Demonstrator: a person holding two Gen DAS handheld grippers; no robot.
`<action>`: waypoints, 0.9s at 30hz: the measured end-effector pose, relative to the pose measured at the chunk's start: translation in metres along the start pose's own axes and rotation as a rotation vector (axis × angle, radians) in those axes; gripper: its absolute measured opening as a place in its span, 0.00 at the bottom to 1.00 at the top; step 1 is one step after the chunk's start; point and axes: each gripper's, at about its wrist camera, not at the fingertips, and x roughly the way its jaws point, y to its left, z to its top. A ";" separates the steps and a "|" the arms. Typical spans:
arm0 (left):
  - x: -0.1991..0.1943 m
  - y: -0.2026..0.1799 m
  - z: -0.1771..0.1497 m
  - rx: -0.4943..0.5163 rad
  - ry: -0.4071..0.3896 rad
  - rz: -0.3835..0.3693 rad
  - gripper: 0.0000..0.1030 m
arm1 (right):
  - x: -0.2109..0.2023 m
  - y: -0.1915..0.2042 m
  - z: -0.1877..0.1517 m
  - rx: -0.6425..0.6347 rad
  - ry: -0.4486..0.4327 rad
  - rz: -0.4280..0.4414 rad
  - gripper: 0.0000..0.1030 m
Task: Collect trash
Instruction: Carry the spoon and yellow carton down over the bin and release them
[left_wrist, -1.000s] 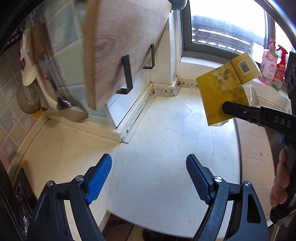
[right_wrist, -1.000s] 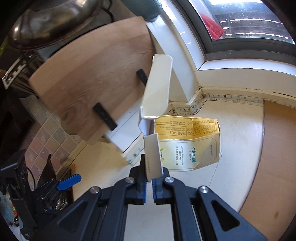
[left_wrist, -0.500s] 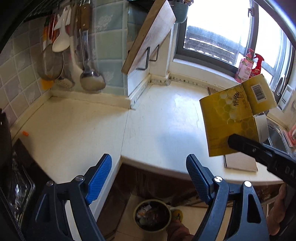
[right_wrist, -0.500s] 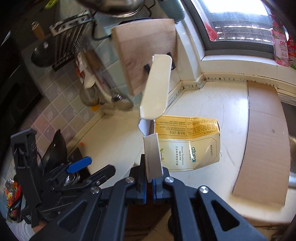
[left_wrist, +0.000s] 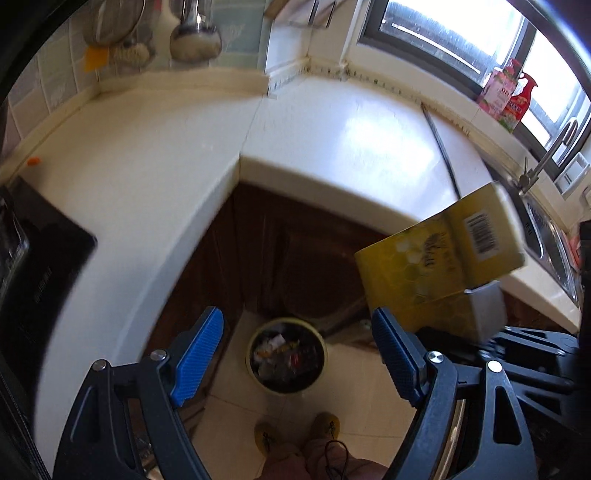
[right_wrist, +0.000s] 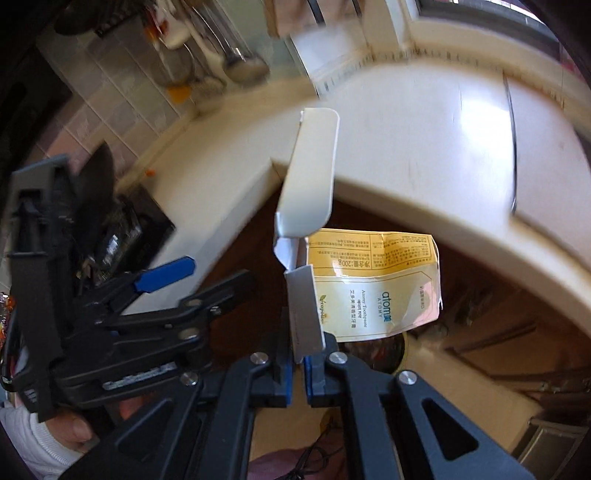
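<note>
Straight below the left gripper there was open air down to the round trash bin on the tiled floor, mouth facing up, nothing over it. The white countertop curved around it on the left and far side, dark cabinet doors right behind. The yellow toothpaste box, clamped in the right gripper, hung off to the right of that gap. The person's shoes stood just beside the bin's near rim.
</note>
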 end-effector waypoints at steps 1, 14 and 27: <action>0.011 0.002 -0.009 -0.007 0.024 -0.004 0.79 | 0.014 -0.009 -0.004 0.023 0.030 -0.001 0.04; 0.161 0.043 -0.117 -0.090 0.237 0.107 0.79 | 0.239 -0.114 -0.077 0.172 0.349 -0.086 0.04; 0.226 0.072 -0.133 -0.131 0.243 0.188 0.79 | 0.300 -0.143 -0.074 0.248 0.378 -0.086 0.32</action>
